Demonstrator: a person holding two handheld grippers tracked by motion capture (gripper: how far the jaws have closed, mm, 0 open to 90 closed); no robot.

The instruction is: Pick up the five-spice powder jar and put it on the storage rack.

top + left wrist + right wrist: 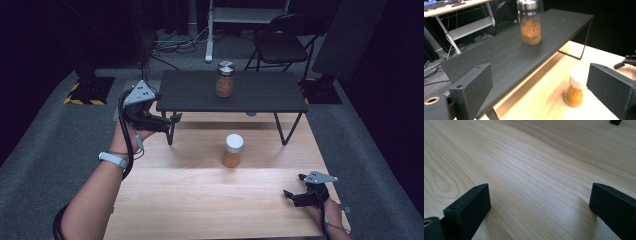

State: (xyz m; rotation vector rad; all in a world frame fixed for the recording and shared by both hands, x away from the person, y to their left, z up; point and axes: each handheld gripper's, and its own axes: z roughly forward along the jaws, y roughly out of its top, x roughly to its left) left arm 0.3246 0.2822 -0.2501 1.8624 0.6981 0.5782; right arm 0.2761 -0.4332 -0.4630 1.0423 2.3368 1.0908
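A glass jar with a metal lid [225, 78] [529, 21], filled with orange-brown powder, stands on a low black shelf [200, 92] [506, 56]. A smaller jar with a white lid [233, 150] [576, 86] stands on the wooden table [200, 195] in front of the shelf. My left gripper [172, 121] [541, 92] is held open at the shelf's left end, nothing between its jaws. My right gripper [295, 187] [540, 207] rests low over the table's front right, open over bare wood.
The shelf's thin black legs [285, 131] stand on the table. A folding chair [280, 45] and a white table frame [210, 35] are on the grey carpet behind. Yellow-black striped floor plates [87, 92] lie beside the table's far corners.
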